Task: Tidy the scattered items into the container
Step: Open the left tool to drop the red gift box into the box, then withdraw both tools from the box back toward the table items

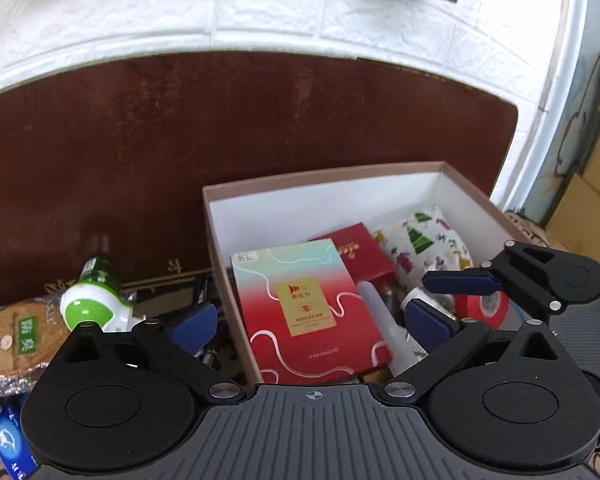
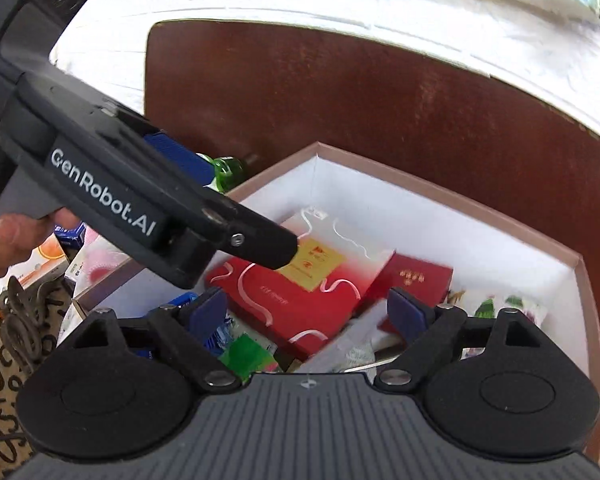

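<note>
A pink-rimmed cardboard box (image 1: 324, 178) with white walls holds a red and teal booklet box (image 1: 304, 304), a smaller red box (image 1: 360, 252), a patterned pouch (image 1: 432, 240), a red tape roll (image 1: 484, 306) and a white tube (image 1: 380, 320). My left gripper (image 1: 312, 324) is open and empty above the box's near left edge. My right gripper (image 2: 306, 314) is open and empty above the same box (image 2: 480, 196); it also shows in the left wrist view (image 1: 460, 280). A green and white device (image 1: 94, 300) and a packet (image 1: 16, 336) lie outside the box at the left.
The box stands on a dark brown table (image 1: 220, 128) against a white brick wall (image 1: 220, 12). A blue packet (image 1: 8, 448) lies at the near left. In the right wrist view, small boxes (image 2: 44, 264) and a dark cord (image 2: 20, 320) lie left of the box.
</note>
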